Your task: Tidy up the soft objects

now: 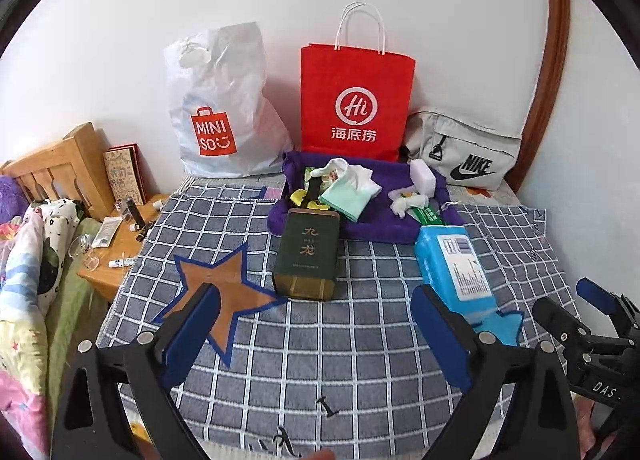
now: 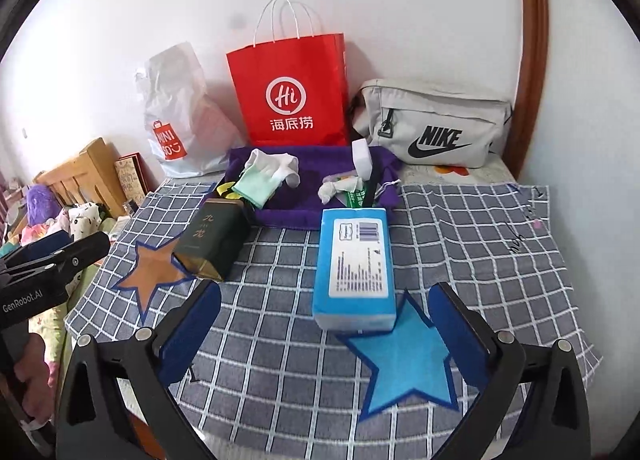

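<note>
On the grey checked cloth (image 1: 320, 340) lie a dark green tin box (image 1: 307, 254) beside an orange star patch (image 1: 224, 292), and a blue tissue pack (image 2: 354, 272) at the tip of a blue star patch (image 2: 404, 364). Behind them a purple towel (image 1: 312, 227) carries white and mint socks (image 1: 348, 187), a white sponge block (image 1: 423, 176), crumpled tissue (image 1: 404, 199) and a green packet. My left gripper (image 1: 316, 324) hangs open above the cloth, nothing between its fingers. My right gripper (image 2: 326, 324) is open too, just short of the tissue pack.
Against the wall stand a white plastic shopping bag (image 1: 224, 111), a red paper bag (image 1: 356, 99) and a grey waist bag (image 1: 464, 151). A wooden bedside table (image 1: 116, 244) with small bottles and a bed with patterned bedding (image 1: 28, 280) lie left.
</note>
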Tool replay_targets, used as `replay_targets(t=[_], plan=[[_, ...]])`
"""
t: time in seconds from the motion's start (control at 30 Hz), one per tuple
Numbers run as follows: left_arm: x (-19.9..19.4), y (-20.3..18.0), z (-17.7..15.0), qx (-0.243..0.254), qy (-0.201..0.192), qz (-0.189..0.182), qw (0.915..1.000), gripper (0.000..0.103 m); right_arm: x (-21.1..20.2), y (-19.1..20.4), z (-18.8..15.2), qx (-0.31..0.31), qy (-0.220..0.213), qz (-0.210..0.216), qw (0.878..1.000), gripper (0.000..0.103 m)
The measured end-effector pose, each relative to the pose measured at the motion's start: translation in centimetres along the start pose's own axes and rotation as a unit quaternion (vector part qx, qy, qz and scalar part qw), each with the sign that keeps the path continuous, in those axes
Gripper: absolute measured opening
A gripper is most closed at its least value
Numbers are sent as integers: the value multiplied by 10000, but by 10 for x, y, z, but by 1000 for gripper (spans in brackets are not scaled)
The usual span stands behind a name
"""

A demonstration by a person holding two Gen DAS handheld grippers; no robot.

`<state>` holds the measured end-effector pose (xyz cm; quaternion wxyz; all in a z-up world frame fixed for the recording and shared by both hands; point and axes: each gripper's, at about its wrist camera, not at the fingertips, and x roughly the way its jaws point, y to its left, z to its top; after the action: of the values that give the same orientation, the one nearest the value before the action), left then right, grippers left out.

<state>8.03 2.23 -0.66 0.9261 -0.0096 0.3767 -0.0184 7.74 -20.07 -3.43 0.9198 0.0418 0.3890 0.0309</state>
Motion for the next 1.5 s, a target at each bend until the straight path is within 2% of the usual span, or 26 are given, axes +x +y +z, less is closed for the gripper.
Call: replay_targets(t=[0.33,0.73,1.5], plan=[[-28,-7,-16,0,-162,58,9999,97,-38,-5,-18,70,-177,-1,9998,102],[-46,-10,-21,-14,-299,-22,9995,97,-60,-9,-27,130,-306,-15,9994,102],[-51,-14,-25,103,-292,-33,9995,97,-71,-13,-28,136,-358,-75,9992,102]])
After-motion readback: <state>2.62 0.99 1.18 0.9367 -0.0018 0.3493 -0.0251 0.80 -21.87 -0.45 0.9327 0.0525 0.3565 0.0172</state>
